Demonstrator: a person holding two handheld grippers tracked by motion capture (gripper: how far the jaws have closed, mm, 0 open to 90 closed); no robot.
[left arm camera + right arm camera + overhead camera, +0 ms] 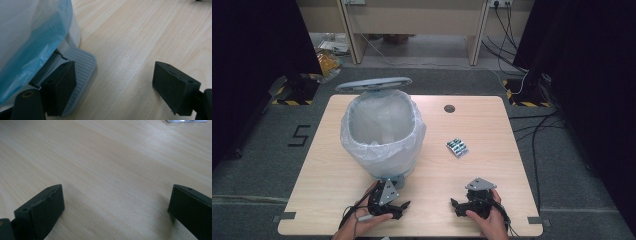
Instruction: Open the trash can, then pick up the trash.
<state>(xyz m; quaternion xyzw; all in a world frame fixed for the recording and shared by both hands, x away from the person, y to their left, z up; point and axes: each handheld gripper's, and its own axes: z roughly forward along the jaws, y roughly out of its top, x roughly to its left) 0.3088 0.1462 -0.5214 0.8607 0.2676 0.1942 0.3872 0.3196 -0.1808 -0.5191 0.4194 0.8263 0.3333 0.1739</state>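
1. Pedal bin stands on the left half of the table, lid raised behind it — a translucent liner bag is folded over the rim and looks blue-tinted in the left gripper view.
2. Left gripper sits at the bin's base with its jaws spread wide, holding nothing; one jaw rests on or just over the ribbed grey pedal.
3. Step in hand, as judged: the pedal is pressed to keep the lid up.
4. Right gripper rests near the front edge, jaws wide apart and empty.
5. Blister pack — silver foil with green pills — lies flat, right of the bin and beyond the right gripper.
6. Next move calls for a low, flat pinch on the thin pack.
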